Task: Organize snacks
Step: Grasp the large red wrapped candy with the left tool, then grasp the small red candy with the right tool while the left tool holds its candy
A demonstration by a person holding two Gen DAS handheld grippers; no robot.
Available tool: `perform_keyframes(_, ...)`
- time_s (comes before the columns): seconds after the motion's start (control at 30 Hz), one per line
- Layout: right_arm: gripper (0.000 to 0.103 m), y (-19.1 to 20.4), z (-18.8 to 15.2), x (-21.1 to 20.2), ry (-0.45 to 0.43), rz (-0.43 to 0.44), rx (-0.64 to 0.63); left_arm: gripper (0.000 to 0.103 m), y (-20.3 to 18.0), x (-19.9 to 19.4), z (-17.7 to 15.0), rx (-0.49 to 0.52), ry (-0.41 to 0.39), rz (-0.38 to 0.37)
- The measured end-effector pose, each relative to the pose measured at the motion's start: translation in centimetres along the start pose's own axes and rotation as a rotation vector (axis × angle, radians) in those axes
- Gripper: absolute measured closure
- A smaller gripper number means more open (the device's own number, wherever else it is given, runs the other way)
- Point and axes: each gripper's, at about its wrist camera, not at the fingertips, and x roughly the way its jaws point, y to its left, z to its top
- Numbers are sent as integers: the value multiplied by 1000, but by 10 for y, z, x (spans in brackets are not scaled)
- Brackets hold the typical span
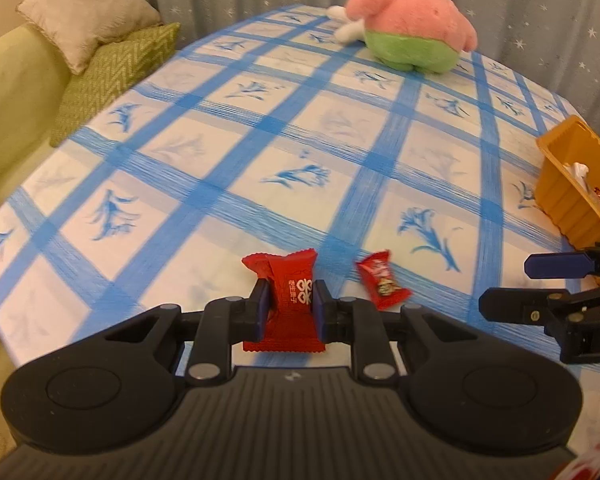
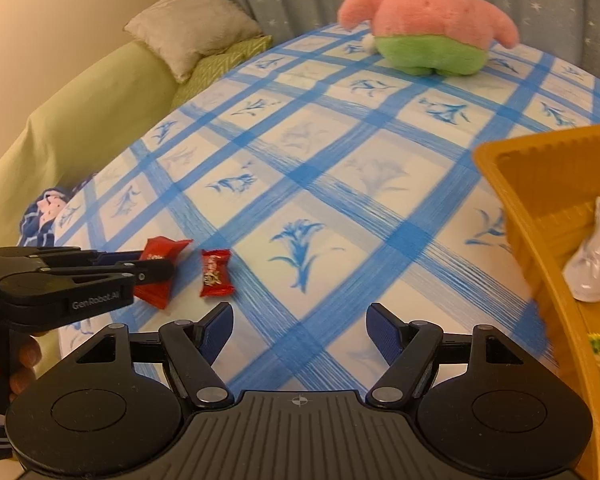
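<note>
A red snack packet point(image 1: 288, 280) with white print is pinched between the blue pads of my left gripper point(image 1: 290, 304), low over the blue-checked tablecloth point(image 1: 340, 140). A smaller red candy point(image 1: 382, 282) lies on the cloth just right of it. My right gripper point(image 2: 300, 328) stands open with only cloth between its fingers. In the right wrist view the left gripper point(image 2: 152, 264) comes in from the left with the packet point(image 2: 156, 292) in it, and the small candy point(image 2: 216, 274) lies beside it. A yellow basket point(image 2: 540, 184) sits at the right.
A pink and green plush toy point(image 1: 412, 24) sits at the far end of the table. The basket point(image 1: 572, 184) holds a white wrapped item point(image 2: 592, 264) and other colourful packets. A green sofa point(image 1: 16, 92) with pillows point(image 1: 88, 12) runs along the table's left edge.
</note>
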Motion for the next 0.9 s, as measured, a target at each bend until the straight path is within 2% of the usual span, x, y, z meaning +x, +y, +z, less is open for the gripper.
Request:
perform_keyframes(0.23,31,21,9,17,1,50,-64,83,23,-11,-1,-45,-13,33)
perform_keyframes(0.33,46,31,13,26,6,78,-91,83,29,-14,-1,-58,-17,40)
perform_keyframes(0.4,48,37,16,34,14,89,-99,83,32,-16,-2,-65,-19,45)
perform_keyframes(0.53,61,47,20,47,24,101,-130,83,37,-19,-4,-82,-23,46)
perform_keyframes(0.67,69,54,22,59,35,90,-151,83,42,-21,-5,-90,-25,49)
perform_keyframes(0.9,72,59,23,70,48,71,-164,83,49,-24,-8,-104,-27,58)
